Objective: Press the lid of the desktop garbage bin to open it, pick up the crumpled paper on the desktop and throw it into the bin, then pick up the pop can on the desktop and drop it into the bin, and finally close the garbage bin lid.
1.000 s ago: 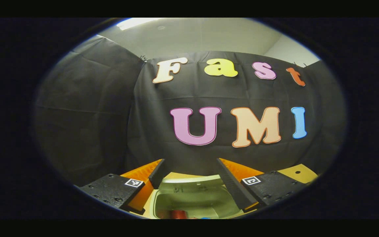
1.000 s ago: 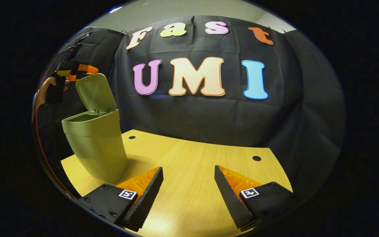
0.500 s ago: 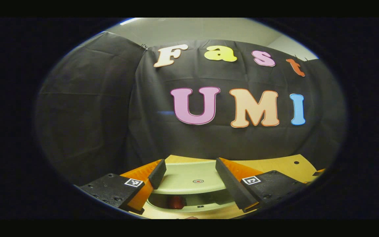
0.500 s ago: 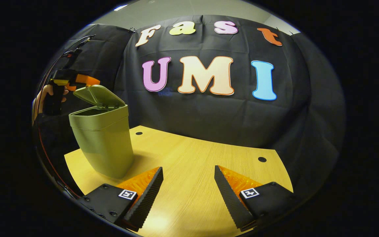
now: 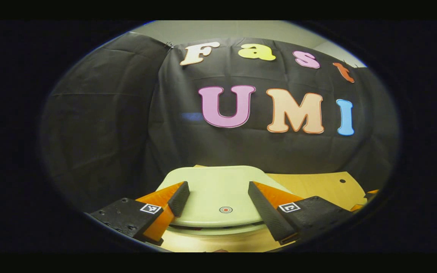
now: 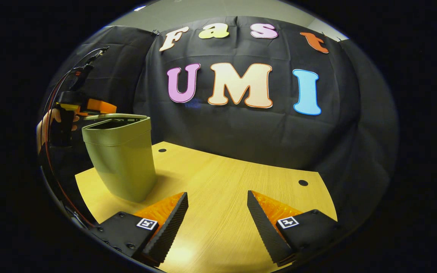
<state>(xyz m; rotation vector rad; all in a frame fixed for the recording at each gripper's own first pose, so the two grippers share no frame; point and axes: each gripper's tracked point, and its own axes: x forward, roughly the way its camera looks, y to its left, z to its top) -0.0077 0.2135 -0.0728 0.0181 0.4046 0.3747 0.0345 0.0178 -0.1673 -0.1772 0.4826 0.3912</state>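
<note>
While its two fingers stand well apart with nothing between them, the left gripper hangs just over the lid of the bin, one finger at about 7 o'clock and the other at about 5 o'clock in the left gripper view. Whether the fingers actually touch the lid cannot be told from that view. A small round red mark sits on the lid between the two fingers, near its front edge. The lid lies almost flat, with a thin dark gap under its front rim.

From the right gripper view, the left gripper shows at about 10 o'clock, held by a hand, its front end lying right at the top of the lid. There the lid is nearly level on the green bin, with a narrow dark slit open beneath it. Red and black cables run up from the hand-held tool.

The right gripper is also spread wide and holds nothing; its fingers hover above the wooden table, well apart from the bin, which stands on the table toward 9 o'clock. Two small dark holes mark the tabletop near its far edge. Black cloth hangs behind the table as the booth wall.
</note>
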